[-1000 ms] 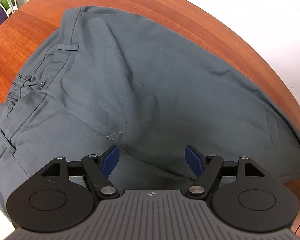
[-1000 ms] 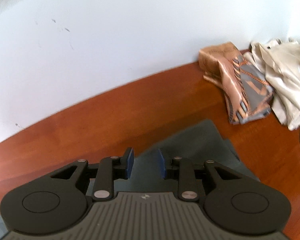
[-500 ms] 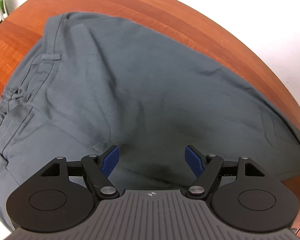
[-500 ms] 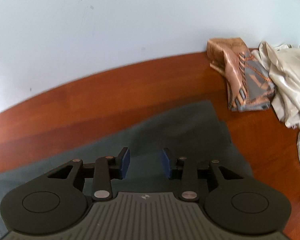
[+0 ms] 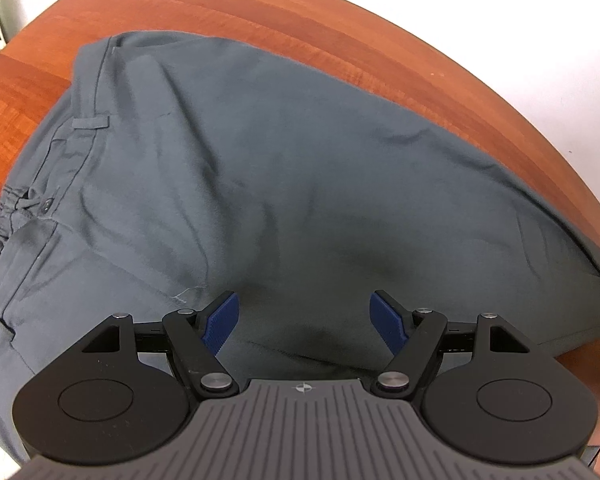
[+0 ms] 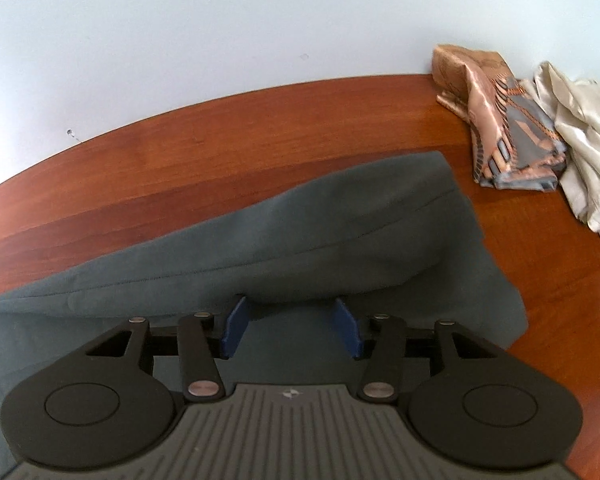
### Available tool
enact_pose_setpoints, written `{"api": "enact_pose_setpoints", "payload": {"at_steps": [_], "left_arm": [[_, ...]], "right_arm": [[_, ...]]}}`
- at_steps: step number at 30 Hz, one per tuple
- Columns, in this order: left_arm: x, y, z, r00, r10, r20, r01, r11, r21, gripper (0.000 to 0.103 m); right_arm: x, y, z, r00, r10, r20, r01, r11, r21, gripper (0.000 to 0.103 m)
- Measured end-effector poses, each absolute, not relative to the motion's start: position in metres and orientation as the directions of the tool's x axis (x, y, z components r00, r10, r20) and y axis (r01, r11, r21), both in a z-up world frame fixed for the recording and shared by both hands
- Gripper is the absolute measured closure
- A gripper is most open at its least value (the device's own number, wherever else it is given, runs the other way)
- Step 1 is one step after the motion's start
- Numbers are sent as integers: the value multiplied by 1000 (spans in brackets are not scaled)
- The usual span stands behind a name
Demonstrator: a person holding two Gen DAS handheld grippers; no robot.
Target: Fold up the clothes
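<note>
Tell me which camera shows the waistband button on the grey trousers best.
The left wrist view. The button sits at the left edge on the waistband of the grey trousers, beside a belt loop. The right wrist view shows only the leg end of the trousers; no waistband or button appears.

Right tongs (image 6: 290, 326) opening over grey trousers (image 6: 340, 236), gripping nothing.

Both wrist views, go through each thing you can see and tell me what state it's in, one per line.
grey trousers: spread on the table, legs laid one over the other, button fastened.
left gripper: open above the trousers, gripping nothing.
right gripper: opening, fingers clear of the cloth.
patterned cloth: folded, by the wall.
cream garment: crumpled, unfolded.
table: trousers cover part.
</note>
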State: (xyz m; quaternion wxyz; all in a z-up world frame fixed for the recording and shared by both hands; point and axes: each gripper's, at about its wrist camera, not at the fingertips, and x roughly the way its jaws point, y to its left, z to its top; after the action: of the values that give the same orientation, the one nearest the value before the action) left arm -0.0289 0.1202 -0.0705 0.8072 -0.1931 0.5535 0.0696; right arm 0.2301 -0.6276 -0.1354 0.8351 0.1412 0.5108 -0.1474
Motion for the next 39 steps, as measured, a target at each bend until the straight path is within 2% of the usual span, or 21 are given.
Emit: {"api": "enact_pose_setpoints", "payload": {"at_steps": [9,19,21,30,39], "left_arm": [[-33,122,-69,375,-85,-923,-349,910,-225,29],[-48,131,-62,391,-60,-919,-363,907,-214,29],[-55,137,-59,396,-51,-917,-368,906,-209,29],[-89,169,-57,399,6,-917,-418,891,-176,29],[-130,196,-62,387,10,-922,-394,906,-156,29]], "right_arm": [[267,-627,-119,521,-161,-838,376,925,56,48],[274,-620,-97,534,-151,-832,363,930,63,46],[268,-619,-91,533,-148,-833,359,931,65,41],[229,-617,-71,540,-148,-829,374,924,79,31],[160,-599,-55,531,-150,-834,400,912,91,24]]}}
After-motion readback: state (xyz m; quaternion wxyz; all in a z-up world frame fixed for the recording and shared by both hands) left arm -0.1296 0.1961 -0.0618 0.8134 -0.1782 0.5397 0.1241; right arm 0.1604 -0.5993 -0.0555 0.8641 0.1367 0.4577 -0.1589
